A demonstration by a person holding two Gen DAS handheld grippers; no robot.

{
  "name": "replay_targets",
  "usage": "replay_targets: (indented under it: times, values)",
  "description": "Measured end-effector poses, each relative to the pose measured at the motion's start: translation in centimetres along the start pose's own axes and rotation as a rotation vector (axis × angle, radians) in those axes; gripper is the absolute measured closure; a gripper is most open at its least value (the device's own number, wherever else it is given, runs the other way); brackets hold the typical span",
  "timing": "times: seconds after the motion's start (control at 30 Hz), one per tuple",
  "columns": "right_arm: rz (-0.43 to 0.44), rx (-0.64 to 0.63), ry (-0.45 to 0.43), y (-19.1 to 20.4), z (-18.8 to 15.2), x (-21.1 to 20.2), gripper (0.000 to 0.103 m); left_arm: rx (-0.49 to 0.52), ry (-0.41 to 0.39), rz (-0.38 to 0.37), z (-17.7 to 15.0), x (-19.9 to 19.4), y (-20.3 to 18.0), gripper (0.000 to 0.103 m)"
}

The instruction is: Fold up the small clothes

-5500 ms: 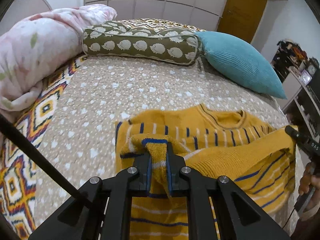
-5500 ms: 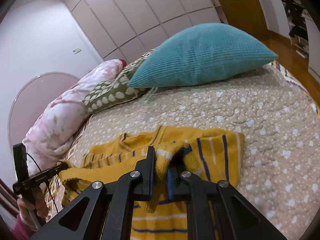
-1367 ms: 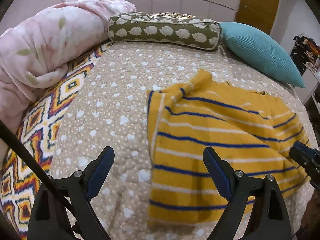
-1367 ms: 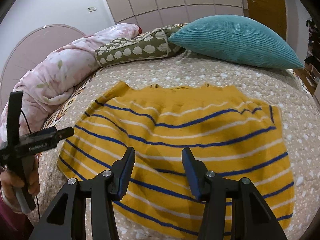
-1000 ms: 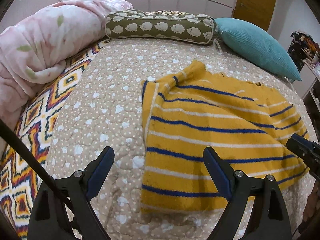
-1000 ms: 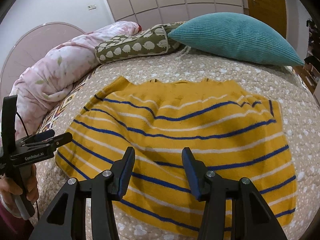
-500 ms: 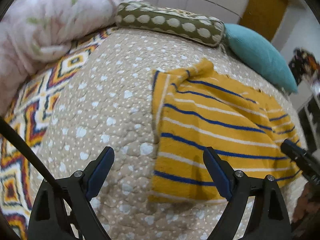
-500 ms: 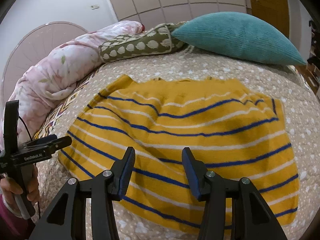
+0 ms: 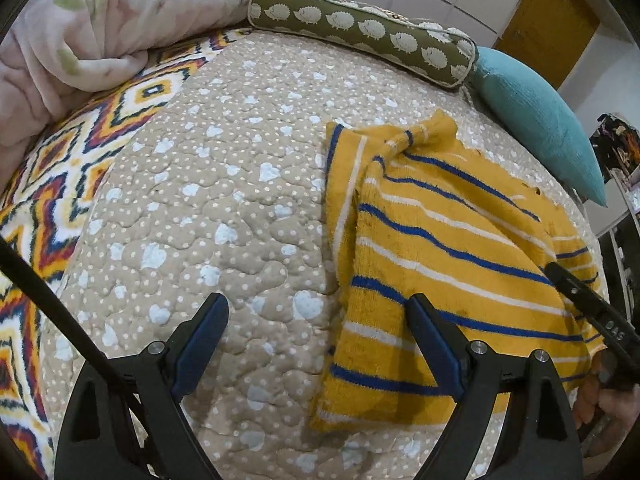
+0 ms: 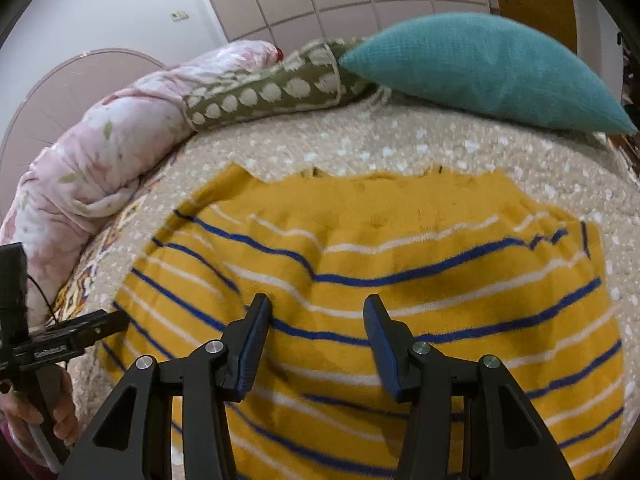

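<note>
1. Yellow striped sweater lying flat on the quilted bedspread, long axis running left to right.
2. Left gripper — spread wide, holding nothing — straddling the garment's near left edge, nearest the next fold.
3. Right gripper released too, hovering mid-garment.

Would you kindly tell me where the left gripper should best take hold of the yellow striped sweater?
Probably the near left corner of the yellow striped sweater, approached low from the left. The open left gripper already straddles that folded edge, which lies flat on the quilt and unobstructed.
</note>
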State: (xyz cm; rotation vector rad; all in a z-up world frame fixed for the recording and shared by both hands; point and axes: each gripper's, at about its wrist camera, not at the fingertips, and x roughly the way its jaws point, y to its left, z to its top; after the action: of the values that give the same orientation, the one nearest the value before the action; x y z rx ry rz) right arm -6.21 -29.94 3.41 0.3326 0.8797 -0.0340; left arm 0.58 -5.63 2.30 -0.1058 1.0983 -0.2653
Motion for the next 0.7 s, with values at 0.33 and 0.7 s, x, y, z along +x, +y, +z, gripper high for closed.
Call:
replay_targets:
  times: [0.33,0.7]
  values:
    - [0.015,-0.002,-0.013,-0.1,0.4,0.0,0.05,0.017,0.012,-0.009,0.7,0.8,-0.2,0.012]
    - [0.043,0.019,-0.025,-2.0,0.4,1.4,0.051,0.0,0.011,-0.01,1.9,2.9,-0.5,0.0]
